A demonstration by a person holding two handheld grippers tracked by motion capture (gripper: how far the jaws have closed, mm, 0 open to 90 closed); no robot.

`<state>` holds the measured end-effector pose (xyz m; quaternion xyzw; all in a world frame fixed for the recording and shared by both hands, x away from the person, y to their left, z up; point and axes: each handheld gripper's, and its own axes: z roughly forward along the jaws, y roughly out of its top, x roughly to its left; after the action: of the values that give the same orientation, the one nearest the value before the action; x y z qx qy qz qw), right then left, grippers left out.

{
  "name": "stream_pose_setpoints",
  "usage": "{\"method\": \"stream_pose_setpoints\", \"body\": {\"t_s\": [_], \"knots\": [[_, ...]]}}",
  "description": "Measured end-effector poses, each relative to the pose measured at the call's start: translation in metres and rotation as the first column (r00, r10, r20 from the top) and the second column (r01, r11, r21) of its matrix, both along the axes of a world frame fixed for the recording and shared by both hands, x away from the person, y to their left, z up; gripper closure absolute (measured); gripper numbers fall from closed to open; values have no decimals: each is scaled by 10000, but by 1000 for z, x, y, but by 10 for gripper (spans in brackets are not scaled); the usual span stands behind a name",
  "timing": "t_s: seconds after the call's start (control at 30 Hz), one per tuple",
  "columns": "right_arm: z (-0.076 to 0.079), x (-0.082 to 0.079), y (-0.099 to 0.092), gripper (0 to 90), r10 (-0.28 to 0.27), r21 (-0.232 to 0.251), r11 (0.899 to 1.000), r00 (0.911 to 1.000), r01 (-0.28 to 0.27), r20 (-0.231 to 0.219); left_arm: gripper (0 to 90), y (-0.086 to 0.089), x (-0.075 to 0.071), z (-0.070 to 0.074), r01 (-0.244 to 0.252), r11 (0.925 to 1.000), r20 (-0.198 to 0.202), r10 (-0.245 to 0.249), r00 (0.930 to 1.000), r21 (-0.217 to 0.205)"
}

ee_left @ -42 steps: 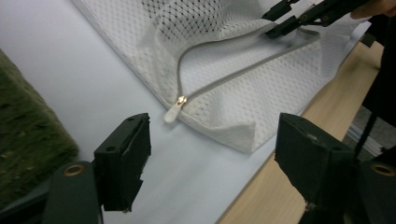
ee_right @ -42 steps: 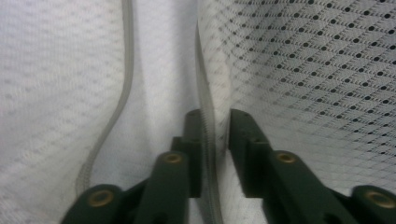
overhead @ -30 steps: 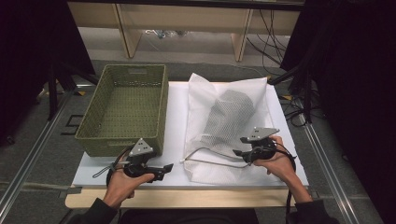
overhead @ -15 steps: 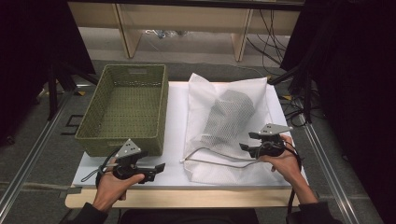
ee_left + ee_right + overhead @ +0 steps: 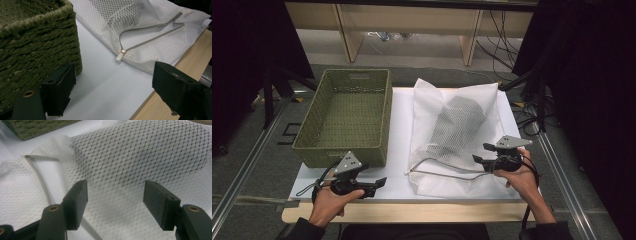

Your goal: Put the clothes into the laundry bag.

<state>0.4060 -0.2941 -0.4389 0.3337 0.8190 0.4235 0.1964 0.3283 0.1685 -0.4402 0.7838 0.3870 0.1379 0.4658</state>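
A white mesh laundry bag (image 5: 432, 100) lies on the white board (image 5: 399, 130) with a dark garment (image 5: 459, 120) inside it. Its grey zipper stands open along the near edge, the pull (image 5: 408, 171) at the bag's left corner and showing in the left gripper view too (image 5: 119, 57). My right gripper (image 5: 481, 154) hovers over the bag's near right part, its jaws just opened wider, and only mesh (image 5: 130, 157) lies beneath them (image 5: 115, 192). My left gripper (image 5: 379, 183) rests near the board's front left, open and empty (image 5: 112, 82), pointing toward the zipper pull.
A green woven basket (image 5: 339, 155) stands on the board's left half, close beside my left gripper (image 5: 37, 45). A wooden table edge (image 5: 412, 212) runs along the front. Cables and table legs lie on the floor beyond.
My right gripper has slid to the right along the bag's near edge and its jaws stand wider. The left hand has drawn back slightly toward the front left.
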Motion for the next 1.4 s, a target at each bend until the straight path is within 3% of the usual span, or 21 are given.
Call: {"method": "stream_pose_setpoints", "body": {"t_s": [0.13,0.2,0.23,0.37,0.4,0.43,0.47,0.6,0.63,0.67,0.7,0.77,0.8,0.93,1.0,1.1,1.13,1.3,1.33,1.4], "knots": [[0,-8,0,360,203,-89,9998,9997,-203,-99,186,0,-2,-1,57,9997,99,-60,9999,240],[-2,-10,0,358,377,-137,9992,9993,-376,79,186,-2,-2,-3,53,9999,133,-55,9999,132],[-3,-12,0,356,435,-136,9990,9990,-436,-105,186,-1,-2,-4,151,9994,73,-154,9999,297],[-7,-19,3,352,633,-219,9977,9979,-636,-154,186,-4,-5,-6,120,9994,44,-122,9999,317],[-8,-22,4,351,620,-212,9978,9978,-625,-243,186,-3,-5,-6,212,9982,-14,-211,9998,553],[-8,-23,4,351,680,-335,9971,9977,-681,-45,186,-3,-5,-6,315,9976,1,-316,9995,611],[-9,-26,5,351,623,-345,9974,9979,-628,-154,186,-6,-5,-8,257,9991,9,-257,9997,333],[-11,-32,6,348,833,-469,9954,9965,-836,-68,186,-7,-7,-9,381,9972,-64,-377,9993,640],[-13,-35,8,347,818,-432,9956,9963,-828,-253,186,-7,-7,-10,397,9972,-45,-395,9992,629],[-13,-36,8,346,859,-525,9948,9961,-869,-210,186,-8,-7,-10,400,9981,-18,-400,9992,464],[-14,-37,8,343,942,-651,9934,9955,-949,-133,186,-7,-7,-10,501,9969,24,-503,9987,601],[-16,-40,9,330,1089,-528,9924,9933,-1109,-391,180,-8,-8,-10,503,9966,-28,-502,9987,655],[-17,-42,10,330,1126,-511,9921,9927,-1148,-430,178,-10,-9,-12,350,9984,-8,-350,9994,452],[-19,-50,15,327,1444,-713,9863,9876,-1487,-619,175,-13,-11,-13,586,9957,-124,-579,9982,713],[-20,-54,17,326,1394,-704,9871,9880,-1440,-663,175,-18,-13,-14,591,9972,-45,-590,9982,458],[-20,-57,16,323,1480,-748,9854,9865,-1531,-696,173,-21,-12,-12,755,9955,-57,-753,9971,569],[-21,-56,16,323,1506,-862,9842,9873,-1544,-498,172,-21,-12,-11,782,9948,35,-786,9969,647],[-21,-63,15,322,1243,-823,9882,9900,-1295,-662,170,-23,-13,-10,761,9964,15,-762,9971,360],[-21,-62,15,322,1297,-900,9869,9903,-1338,-500,170,-21,-13,-9,783,9948,44,-787,9969,657],[-21,-63,17,322,1282,-899,9870,9900,-1331,-583,170,-22,-12,-10,776,9953,54,-780,9969,587]]}}
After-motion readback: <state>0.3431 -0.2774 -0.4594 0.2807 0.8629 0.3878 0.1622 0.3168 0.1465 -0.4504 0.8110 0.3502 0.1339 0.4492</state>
